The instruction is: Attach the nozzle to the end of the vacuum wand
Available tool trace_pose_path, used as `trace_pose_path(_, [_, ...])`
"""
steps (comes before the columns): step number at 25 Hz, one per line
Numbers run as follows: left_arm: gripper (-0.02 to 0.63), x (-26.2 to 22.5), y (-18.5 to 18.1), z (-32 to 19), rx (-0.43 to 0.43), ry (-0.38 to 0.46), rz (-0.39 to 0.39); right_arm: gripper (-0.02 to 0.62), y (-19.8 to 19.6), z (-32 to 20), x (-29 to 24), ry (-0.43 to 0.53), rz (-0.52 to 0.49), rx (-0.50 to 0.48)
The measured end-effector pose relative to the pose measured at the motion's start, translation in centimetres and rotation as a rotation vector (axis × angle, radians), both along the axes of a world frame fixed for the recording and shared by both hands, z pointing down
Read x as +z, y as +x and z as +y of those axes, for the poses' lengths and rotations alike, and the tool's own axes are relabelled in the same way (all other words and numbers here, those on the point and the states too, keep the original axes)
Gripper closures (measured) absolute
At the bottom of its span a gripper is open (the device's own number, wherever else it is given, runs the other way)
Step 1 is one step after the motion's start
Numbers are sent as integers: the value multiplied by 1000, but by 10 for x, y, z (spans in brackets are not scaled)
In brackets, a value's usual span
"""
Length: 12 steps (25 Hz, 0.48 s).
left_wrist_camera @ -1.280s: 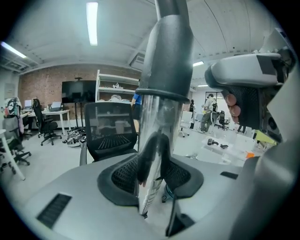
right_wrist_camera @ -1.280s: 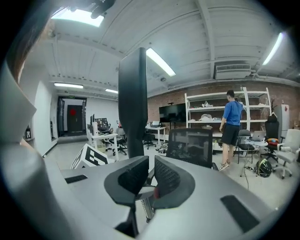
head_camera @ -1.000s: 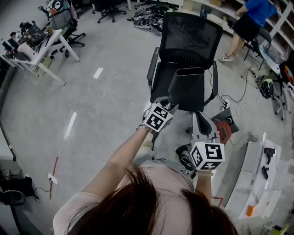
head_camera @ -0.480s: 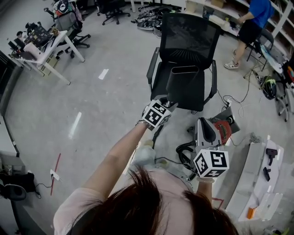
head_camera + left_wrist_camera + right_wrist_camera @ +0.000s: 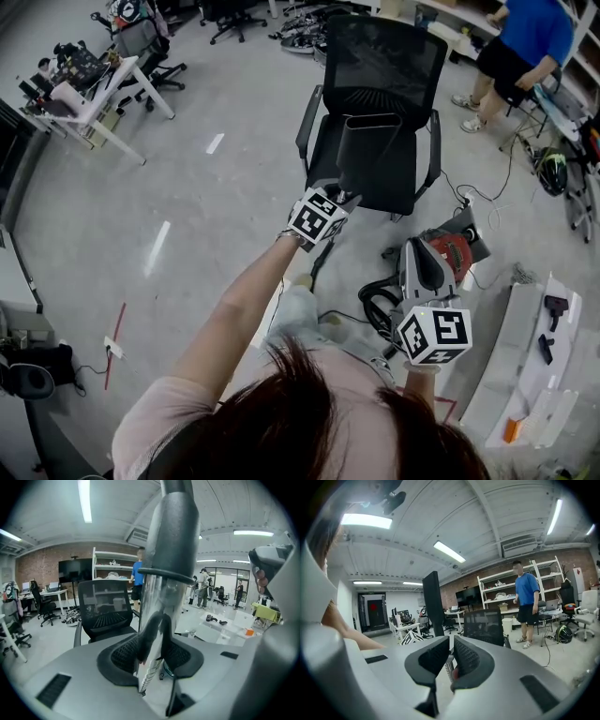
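A long dark flat nozzle (image 5: pixel 370 155) stands up from my left gripper (image 5: pixel 342 194), whose jaws are shut round its lower end, above the seat of a black office chair (image 5: pixel 389 66). In the left gripper view the nozzle (image 5: pixel 171 541) rises straight between the pads of the left gripper (image 5: pixel 157 620). My right gripper (image 5: pixel 415 251) hangs lower right over a red and grey vacuum body (image 5: pixel 455 255) and a black hose (image 5: pixel 377 309). In its own view the right gripper (image 5: pixel 451 644) has its jaws nearly together with nothing held. From there the nozzle (image 5: pixel 433 602) shows as a dark bar. No wand end is clearly visible.
A person in a blue top (image 5: pixel 525 37) stands at the shelves at the back right. A white desk (image 5: pixel 89 98) with gear is at far left. A white table (image 5: pixel 525 375) with small tools lies at the right. Cables trail on the floor near the vacuum.
The right gripper has moved down and right in the picture, away from the left one. The left gripper has shifted slightly, still holding the nozzle over the chair.
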<state>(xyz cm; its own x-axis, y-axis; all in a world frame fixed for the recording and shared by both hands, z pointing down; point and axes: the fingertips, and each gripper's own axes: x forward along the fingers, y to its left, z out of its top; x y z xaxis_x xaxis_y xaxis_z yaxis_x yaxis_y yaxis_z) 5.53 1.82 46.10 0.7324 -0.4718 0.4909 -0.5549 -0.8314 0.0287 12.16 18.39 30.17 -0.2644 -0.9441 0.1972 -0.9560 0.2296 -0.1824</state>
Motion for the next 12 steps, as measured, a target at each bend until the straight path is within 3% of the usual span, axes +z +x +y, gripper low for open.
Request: trace_pose_path(12, [457, 1, 0, 3, -5, 3, 2, 552, -3, 7, 9, -18, 16, -11])
